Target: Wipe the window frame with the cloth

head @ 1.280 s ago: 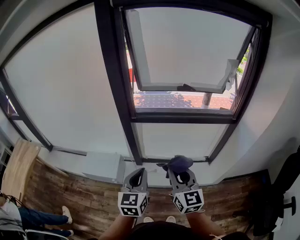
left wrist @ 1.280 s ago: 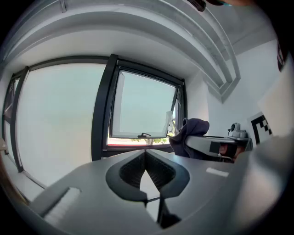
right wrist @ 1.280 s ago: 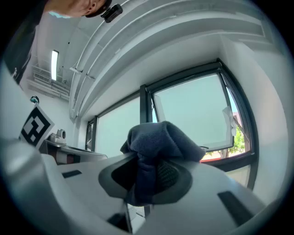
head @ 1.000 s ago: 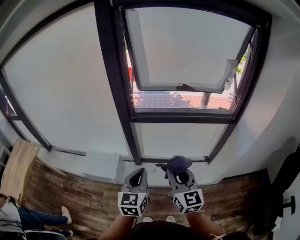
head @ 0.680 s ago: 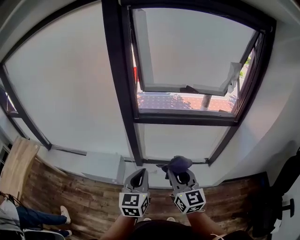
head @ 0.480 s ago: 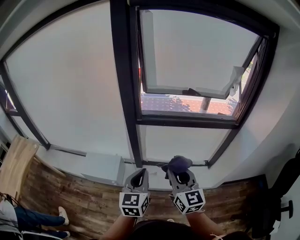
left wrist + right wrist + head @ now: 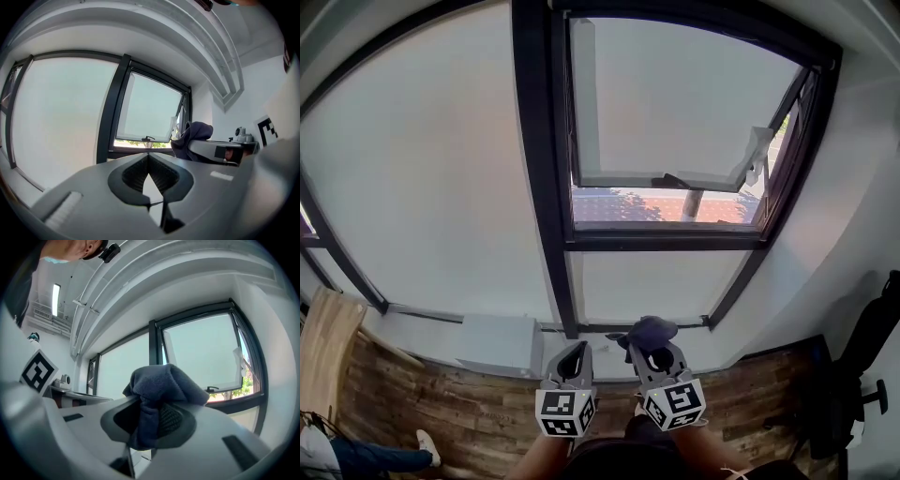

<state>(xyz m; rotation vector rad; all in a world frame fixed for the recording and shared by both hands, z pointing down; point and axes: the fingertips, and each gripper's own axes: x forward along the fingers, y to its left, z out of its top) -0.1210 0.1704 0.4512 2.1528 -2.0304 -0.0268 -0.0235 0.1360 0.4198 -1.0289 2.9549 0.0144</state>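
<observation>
Right fingers: my right gripper [image 7: 152,416] is closed on the cloth [image 7: 161,380] — the dark blue fabric is pinched between the two fingers and bunches out above their tips.
Left fingers: my left gripper [image 7: 148,158] has its fingers brought together, and nothing is between them.
Cloth position: in the head view it sits low and near the middle, just beside the left gripper. Both gripper views show the window standing beyond it, so I judge it is apart from the frame and not touching.
Window frame [image 7: 539,187]: it is dark, with a tall vertical post and a crossbar under the sash [image 7: 675,103], which is tilted open at the top right.
Step in hand: by my judgement this is the approach, because no wiping contact is made yet.
How to do it well: I would bring the bunched part of the cloth onto the frame first, not the bare finger tips. Then I would press lightly and follow one bar along its length in one direction.
Grip: it looks deep enough, but much fabric hangs loose on one side and could fold under.
Risk: the open sash — I would keep the idle left gripper away from it.
</observation>
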